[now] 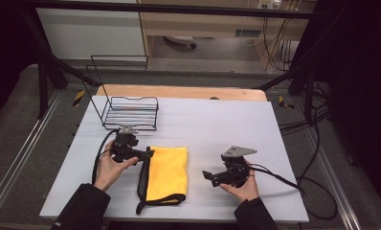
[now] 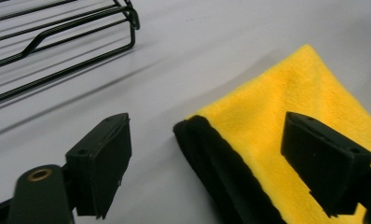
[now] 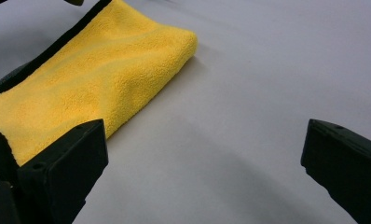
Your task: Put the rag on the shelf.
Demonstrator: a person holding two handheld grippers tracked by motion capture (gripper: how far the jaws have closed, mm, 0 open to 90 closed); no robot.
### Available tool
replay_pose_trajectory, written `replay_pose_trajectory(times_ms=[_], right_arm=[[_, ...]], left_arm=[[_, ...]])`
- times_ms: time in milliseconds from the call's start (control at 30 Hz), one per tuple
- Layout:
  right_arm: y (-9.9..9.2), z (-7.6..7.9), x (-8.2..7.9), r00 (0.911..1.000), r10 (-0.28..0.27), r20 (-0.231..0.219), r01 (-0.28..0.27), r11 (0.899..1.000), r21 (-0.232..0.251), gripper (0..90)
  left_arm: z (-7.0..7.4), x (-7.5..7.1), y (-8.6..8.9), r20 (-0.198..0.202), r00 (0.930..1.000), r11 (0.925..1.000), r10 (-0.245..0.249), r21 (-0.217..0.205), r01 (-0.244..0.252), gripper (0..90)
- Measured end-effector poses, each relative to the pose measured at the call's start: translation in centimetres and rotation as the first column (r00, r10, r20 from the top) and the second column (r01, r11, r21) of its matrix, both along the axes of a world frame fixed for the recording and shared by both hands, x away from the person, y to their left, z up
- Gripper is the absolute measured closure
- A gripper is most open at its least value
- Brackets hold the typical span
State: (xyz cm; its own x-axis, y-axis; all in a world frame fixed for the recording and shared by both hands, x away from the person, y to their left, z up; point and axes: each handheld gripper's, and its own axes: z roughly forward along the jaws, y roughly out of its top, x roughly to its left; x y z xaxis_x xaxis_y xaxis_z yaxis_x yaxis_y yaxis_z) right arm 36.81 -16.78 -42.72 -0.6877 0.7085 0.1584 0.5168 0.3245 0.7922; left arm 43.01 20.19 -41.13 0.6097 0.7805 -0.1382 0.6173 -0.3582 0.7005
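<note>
Grey table (image 1: 217,124); folded yellow cloth (image 1: 167,172) hides its lower layers.

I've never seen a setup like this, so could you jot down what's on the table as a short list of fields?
surface: pale grey table
cloth: yellow cloth, folded, black edging, lying flat near the front
rack: black wire rack at the back left, nothing in it
left gripper: fingers open at the cloth's left edge, not pinching it
right gripper: fingers open, to the right of the cloth, apart from it
</note>
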Motion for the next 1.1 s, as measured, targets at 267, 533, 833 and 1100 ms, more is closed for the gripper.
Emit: replay_pose_trajectory(times_ms=[267,533,833,1100], right_arm=[[0.1,-0.1,-0.1,0.9999,0.004,-0.011,-0.004,1.0,0.006,1.4],[0.2,-0.2,-0.1,0.9996,0.016,-0.025,-0.015,1.0,0.016,2.5],[0.2,-0.1,0.0,0.9992,0.024,-0.031,-0.023,0.999,0.027,3.5],[0.4,-0.1,0.4,0.999,0.014,-0.043,-0.012,0.998,0.054,4.7]], left_arm=[[-1.4,0.9,-0.3,-0.024,0.9997,0.999,0.005,0.045,-0.004,32.9],[-2.5,1.4,-0.4,-0.058,0.9982,0.999,0.015,0.042,-0.013,45.7],[-2.8,1.3,-1.2,-0.068,0.9976,0.9994,0.004,0.034,-0.002,60.4],[-3.1,1.5,-1.2,-0.079,0.9968,0.9998,0.018,0.014,-0.016,58.8]])
